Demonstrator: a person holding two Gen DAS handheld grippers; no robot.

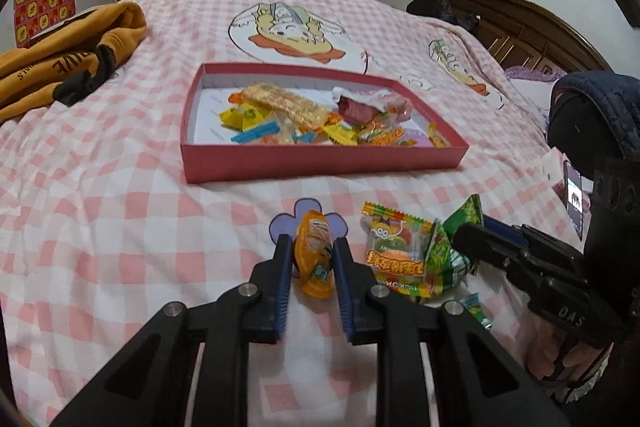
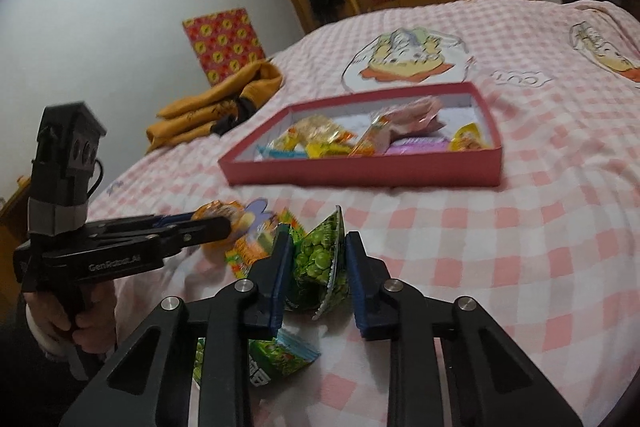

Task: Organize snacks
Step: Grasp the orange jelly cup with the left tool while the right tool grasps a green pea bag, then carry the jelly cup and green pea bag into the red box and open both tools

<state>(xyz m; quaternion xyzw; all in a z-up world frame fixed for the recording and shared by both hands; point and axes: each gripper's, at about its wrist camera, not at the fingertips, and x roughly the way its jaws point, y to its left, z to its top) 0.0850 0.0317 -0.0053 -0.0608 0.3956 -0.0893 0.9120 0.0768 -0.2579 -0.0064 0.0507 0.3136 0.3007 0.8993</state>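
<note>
**Both grippers closed on snacks in front of the red box**

Nearest to me, my left gripper (image 1: 309,259) has its blue pads clamped against an orange jelly cup (image 1: 314,259), held upright just above the checked bedspread (image 1: 120,227). My right gripper (image 2: 314,259) is pinched on a green pea packet (image 2: 320,259), which buckles between the pads. A second green packet (image 2: 280,359) lies under the right fingers, partly hidden by them.

Between the two tools lies a gummy candy bag (image 1: 396,251); its print is too blurred for me to read.

Further out, the red box (image 1: 320,157) rests on the bedspread, holding mixed wrapped snacks (image 1: 320,119). Its near wall cuts off their lower edges.

Beyond it, far left, lies a folded orange garment (image 1: 68,55).
</note>
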